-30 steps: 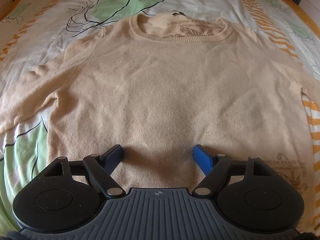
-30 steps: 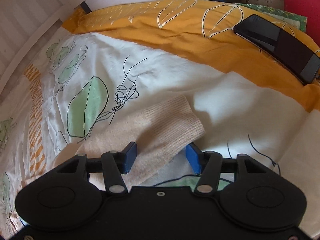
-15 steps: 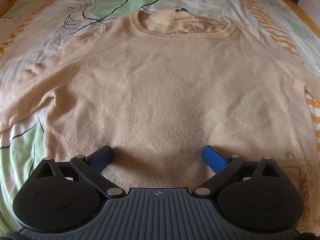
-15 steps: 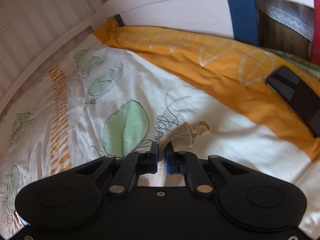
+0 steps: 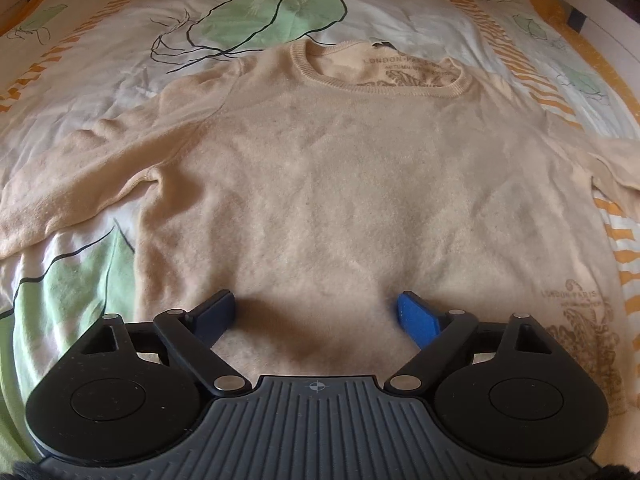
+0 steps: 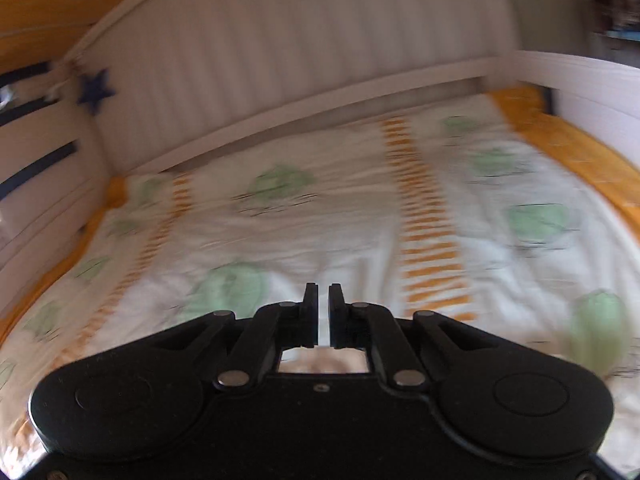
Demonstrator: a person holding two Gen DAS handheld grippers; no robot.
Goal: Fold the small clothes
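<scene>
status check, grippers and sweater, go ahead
Left gripper open over sweater hem. Right gripper nearly shut, grip contents unclear. Sweater flat on bedspread. Nothing in the way.

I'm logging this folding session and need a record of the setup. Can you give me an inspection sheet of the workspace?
Surface: bedspread, white with green leaves and orange stripes.
Job's things: beige sweater lying flat, front up, neckline away from the camera.
Clutter: nothing seen.
Grippers: left gripper open over the sweater's hem; right gripper nearly closed, beige fabric showing behind the fingers; grip unclear.
Cables: nothing seen.
Surroundings: white bed frame with a blue star.
</scene>
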